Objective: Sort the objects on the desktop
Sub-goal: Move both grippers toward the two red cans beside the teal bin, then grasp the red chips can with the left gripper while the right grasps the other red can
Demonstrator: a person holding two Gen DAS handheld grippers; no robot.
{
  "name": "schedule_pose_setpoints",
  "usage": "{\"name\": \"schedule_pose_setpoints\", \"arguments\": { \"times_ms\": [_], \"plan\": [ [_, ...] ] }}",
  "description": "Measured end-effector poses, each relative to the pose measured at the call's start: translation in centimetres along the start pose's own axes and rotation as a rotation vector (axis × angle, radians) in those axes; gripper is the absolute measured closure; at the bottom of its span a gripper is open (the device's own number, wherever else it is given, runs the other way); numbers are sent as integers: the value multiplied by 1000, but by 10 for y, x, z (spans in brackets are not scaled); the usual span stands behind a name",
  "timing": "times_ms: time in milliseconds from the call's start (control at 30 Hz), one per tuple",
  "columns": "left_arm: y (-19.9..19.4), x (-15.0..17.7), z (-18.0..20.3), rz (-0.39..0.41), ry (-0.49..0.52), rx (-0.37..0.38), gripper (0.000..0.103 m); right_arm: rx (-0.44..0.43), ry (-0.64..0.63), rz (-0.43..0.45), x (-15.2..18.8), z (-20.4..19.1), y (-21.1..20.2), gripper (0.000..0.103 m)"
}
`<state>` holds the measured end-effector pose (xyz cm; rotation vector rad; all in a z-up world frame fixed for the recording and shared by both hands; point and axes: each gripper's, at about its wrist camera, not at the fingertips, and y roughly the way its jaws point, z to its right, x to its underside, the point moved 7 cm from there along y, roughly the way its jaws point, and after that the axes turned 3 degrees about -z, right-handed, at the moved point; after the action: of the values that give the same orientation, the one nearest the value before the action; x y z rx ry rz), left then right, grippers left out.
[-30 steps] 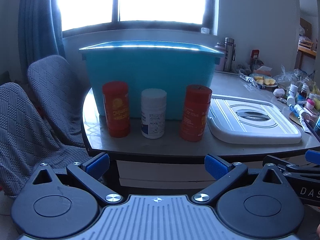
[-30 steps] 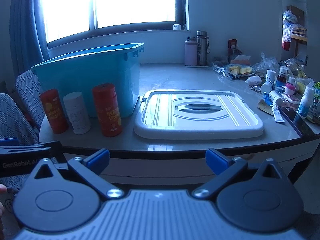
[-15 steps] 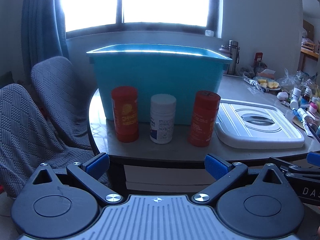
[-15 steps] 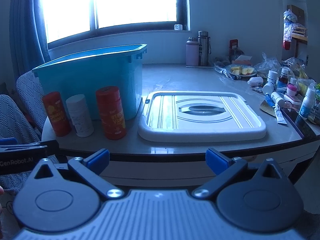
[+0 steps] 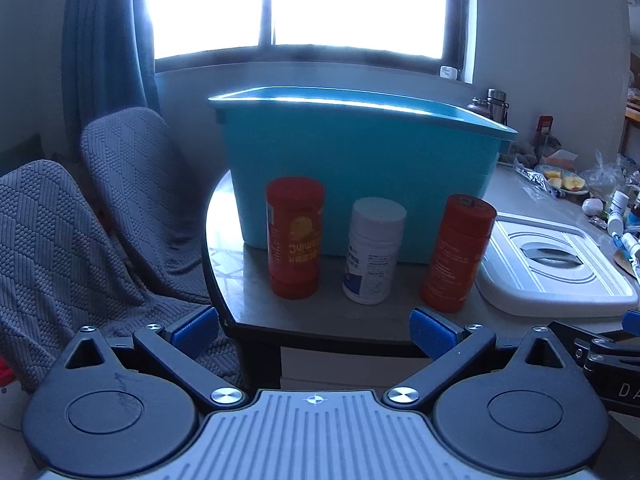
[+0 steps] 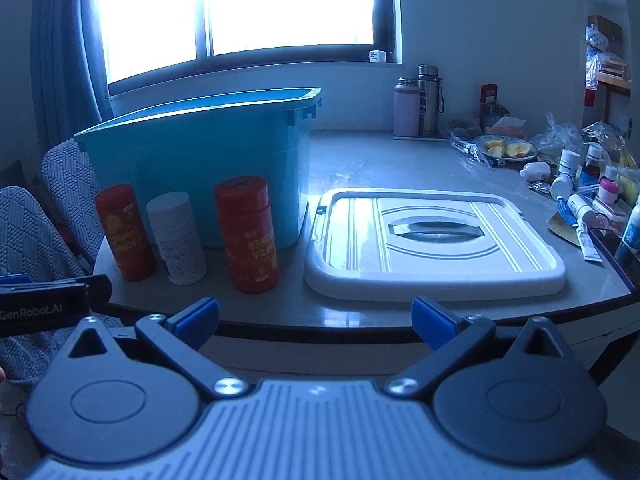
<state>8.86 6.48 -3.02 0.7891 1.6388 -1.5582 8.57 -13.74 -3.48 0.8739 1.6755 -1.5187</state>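
Three bottles stand in a row in front of a teal bin [image 5: 360,168] near the table's front edge: a red one [image 5: 295,238], a white one [image 5: 374,250] and another red one [image 5: 456,252]. They also show in the right wrist view: red [image 6: 124,232], white [image 6: 176,238], red [image 6: 246,234], with the bin [image 6: 208,160] behind. The bin's white lid [image 6: 436,240] lies flat to the right. My left gripper [image 5: 314,330] is open and empty, short of the table edge. My right gripper [image 6: 314,318] is open and empty, also short of the edge.
Two grey-covered chairs [image 5: 100,216] stand left of the table. Small bottles and tubes [image 6: 576,196], a fruit plate [image 6: 506,150] and two flasks [image 6: 418,104] crowd the far right. The left gripper's body [image 6: 44,304] shows at the right view's left edge.
Both grippers have shifted slightly, so the bottles, bin and lid sit further right in both views. Nothing on the table moved and both jaws stayed open.
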Motion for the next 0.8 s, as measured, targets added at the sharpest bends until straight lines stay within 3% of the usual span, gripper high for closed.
{"name": "schedule_pose_setpoints", "arguments": {
  "times_ms": [800],
  "plan": [
    [64,-25,-29,-15,-21,-26,1,3,-10,17,-20,-30,57,0]
  ]
}}
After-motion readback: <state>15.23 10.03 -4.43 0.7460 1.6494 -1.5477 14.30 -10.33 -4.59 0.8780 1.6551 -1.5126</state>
